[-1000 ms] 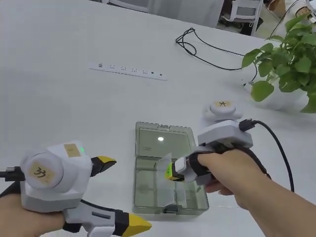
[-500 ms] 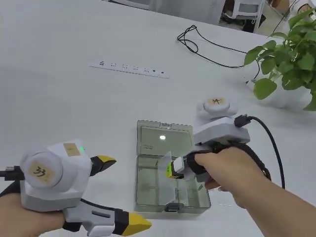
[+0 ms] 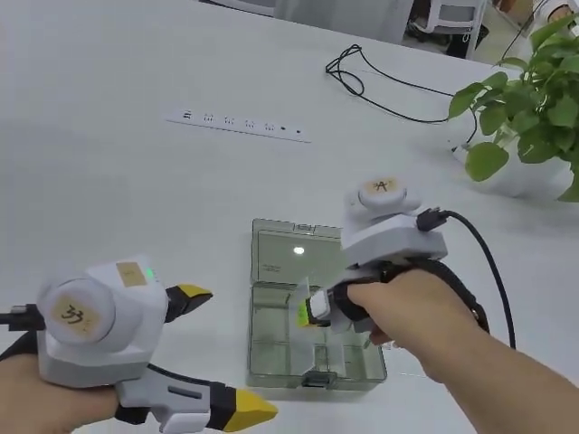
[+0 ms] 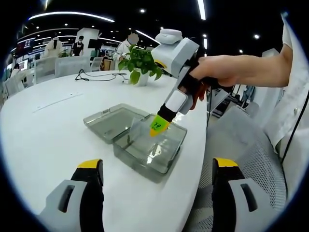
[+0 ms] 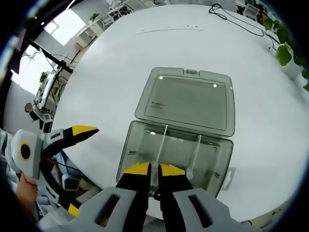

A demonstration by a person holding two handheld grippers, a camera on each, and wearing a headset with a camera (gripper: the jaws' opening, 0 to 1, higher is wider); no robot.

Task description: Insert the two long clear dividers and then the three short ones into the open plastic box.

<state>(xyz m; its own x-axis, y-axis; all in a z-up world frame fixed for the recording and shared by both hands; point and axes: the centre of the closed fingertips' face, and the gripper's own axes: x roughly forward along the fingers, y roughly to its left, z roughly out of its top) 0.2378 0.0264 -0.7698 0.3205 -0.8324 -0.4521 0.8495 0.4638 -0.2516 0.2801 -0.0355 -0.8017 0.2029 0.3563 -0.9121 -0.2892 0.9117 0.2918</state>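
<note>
Worktop (image 3: 109, 181) is white and wide, with a potted plant (image 3: 529, 99) at its far right and a power strip (image 3: 240, 127) far behind. Near the front edge lies the open plastic box (image 3: 271, 357), with its lid (image 3: 289, 249) folded flat to the far side. The left tool (image 3: 222, 353) hovers over the worktop left of the box, its jaws wide apart and pointing toward the box. The right tool (image 3: 306, 312) reaches over the base from the right, pointing down and left, its jaws pressed together on a short clear divider (image 4: 137, 129). This divider stands upright on its edge above the left half of the base; whether it touches the floor of the box I cannot tell. Two long clear dividers (image 5: 161, 142) already stand in the base, parallel, their long axis running from the hinge side to the front wall.
</note>
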